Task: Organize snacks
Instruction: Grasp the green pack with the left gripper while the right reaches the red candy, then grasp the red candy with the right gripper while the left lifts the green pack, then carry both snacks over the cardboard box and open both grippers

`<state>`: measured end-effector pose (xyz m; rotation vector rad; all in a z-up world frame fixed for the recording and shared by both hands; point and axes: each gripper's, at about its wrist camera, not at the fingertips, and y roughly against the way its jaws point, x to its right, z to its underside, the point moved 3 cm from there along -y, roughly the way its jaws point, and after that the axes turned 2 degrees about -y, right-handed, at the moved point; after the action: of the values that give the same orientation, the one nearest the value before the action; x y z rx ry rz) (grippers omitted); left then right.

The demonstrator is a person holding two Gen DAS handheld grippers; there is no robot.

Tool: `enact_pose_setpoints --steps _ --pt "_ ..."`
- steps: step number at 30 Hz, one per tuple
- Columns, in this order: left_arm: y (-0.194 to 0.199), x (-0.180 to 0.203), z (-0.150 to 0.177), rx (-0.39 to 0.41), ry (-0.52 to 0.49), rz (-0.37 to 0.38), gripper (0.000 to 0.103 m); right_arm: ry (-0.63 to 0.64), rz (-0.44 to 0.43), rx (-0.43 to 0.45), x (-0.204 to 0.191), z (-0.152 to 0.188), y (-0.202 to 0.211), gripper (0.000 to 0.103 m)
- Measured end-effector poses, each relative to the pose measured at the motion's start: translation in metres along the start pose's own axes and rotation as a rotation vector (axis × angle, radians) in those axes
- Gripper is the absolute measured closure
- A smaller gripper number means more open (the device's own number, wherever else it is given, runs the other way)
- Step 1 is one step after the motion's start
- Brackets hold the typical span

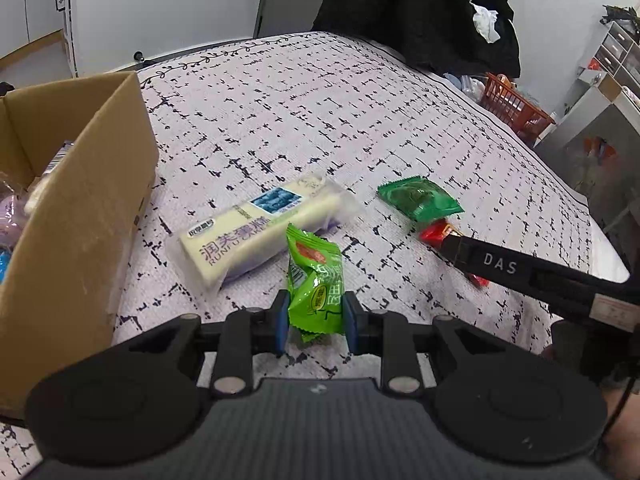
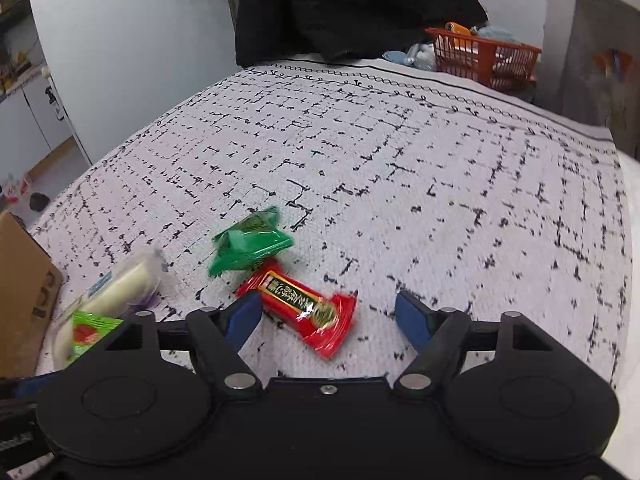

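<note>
My left gripper [image 1: 316,316] is shut on a light green snack packet [image 1: 316,280] and holds it upright above the patterned tablecloth [image 1: 320,120]. A long pale cake bar [image 1: 256,232] lies just beyond it, beside the cardboard box [image 1: 80,216] at the left. A dark green packet [image 1: 418,198] and a red packet [image 1: 438,234] lie to the right. My right gripper [image 2: 328,314] is open, its fingers on either side of the red packet [image 2: 304,308], with the dark green packet [image 2: 252,246] just beyond it.
The cardboard box holds several snacks. An orange basket [image 2: 484,56] and dark clothing [image 2: 344,8] stand at the table's far edge. The box corner [image 2: 24,280], cake bar [image 2: 124,284] and light green packet [image 2: 90,330] show at the left of the right wrist view.
</note>
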<state>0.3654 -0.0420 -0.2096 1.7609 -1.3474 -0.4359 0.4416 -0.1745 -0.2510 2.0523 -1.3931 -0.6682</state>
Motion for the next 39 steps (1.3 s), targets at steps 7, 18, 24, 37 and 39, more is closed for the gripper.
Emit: enact_pose_setpoints --steps 7,18,24,37,39 --pt "0.004 -0.003 -0.003 0.008 0.007 0.007 0.077 0.069 0.017 0.015 -0.008 0.000 -0.005 0.070" --pt "0.036 -0.007 -0.013 0.057 0.018 0.043 0.077 0.048 -0.060 -0.004 -0.019 0.004 0.034 0.082" --pt "0.064 -0.013 -0.021 0.108 0.019 0.058 0.077 0.007 -0.109 0.031 -0.039 0.001 0.065 0.082" --pt "0.110 -0.048 -0.033 0.173 0.054 0.032 0.077 -0.002 -0.181 0.091 -0.093 -0.005 0.119 0.082" --pt "0.117 -0.057 -0.034 0.180 0.063 0.023 0.077 0.001 -0.192 0.102 -0.102 -0.006 0.125 0.082"
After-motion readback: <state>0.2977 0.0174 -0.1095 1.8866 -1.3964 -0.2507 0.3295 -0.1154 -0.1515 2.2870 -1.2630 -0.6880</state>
